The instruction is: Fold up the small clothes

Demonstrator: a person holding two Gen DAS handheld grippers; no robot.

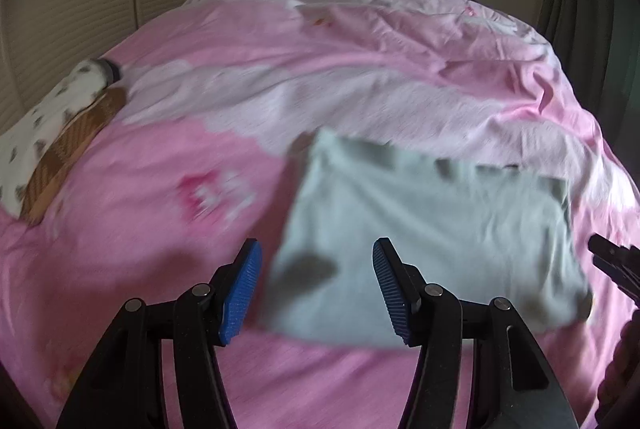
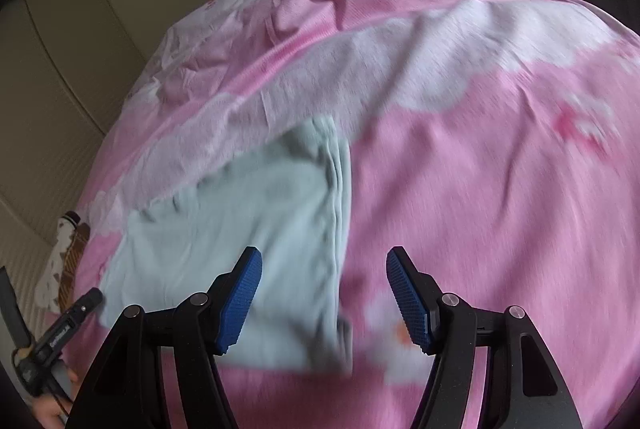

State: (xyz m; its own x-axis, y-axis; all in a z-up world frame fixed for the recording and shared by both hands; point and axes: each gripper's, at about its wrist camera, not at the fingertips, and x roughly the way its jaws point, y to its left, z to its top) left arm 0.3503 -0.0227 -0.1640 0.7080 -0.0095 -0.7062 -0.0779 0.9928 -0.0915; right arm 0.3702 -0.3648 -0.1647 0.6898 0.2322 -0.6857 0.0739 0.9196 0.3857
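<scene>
A pale mint-green garment (image 1: 432, 237) lies folded flat in a rough rectangle on the pink bed cover (image 1: 168, 189). My left gripper (image 1: 316, 285) is open and empty, just above the garment's near left corner. In the right wrist view the same garment (image 2: 248, 241) lies left of centre, and my right gripper (image 2: 324, 297) is open and empty over its near right edge. The right gripper's tip also shows at the right edge of the left wrist view (image 1: 616, 265). The left gripper shows at the lower left of the right wrist view (image 2: 60, 333).
A white spotted garment (image 1: 52, 121) lies on a brown checked cloth (image 1: 76, 145) at the bed's left edge, also seen in the right wrist view (image 2: 64, 261). The pink and white cover (image 2: 480, 169) is wrinkled toward the far side. A wall and cupboard doors (image 1: 60, 9) stand behind.
</scene>
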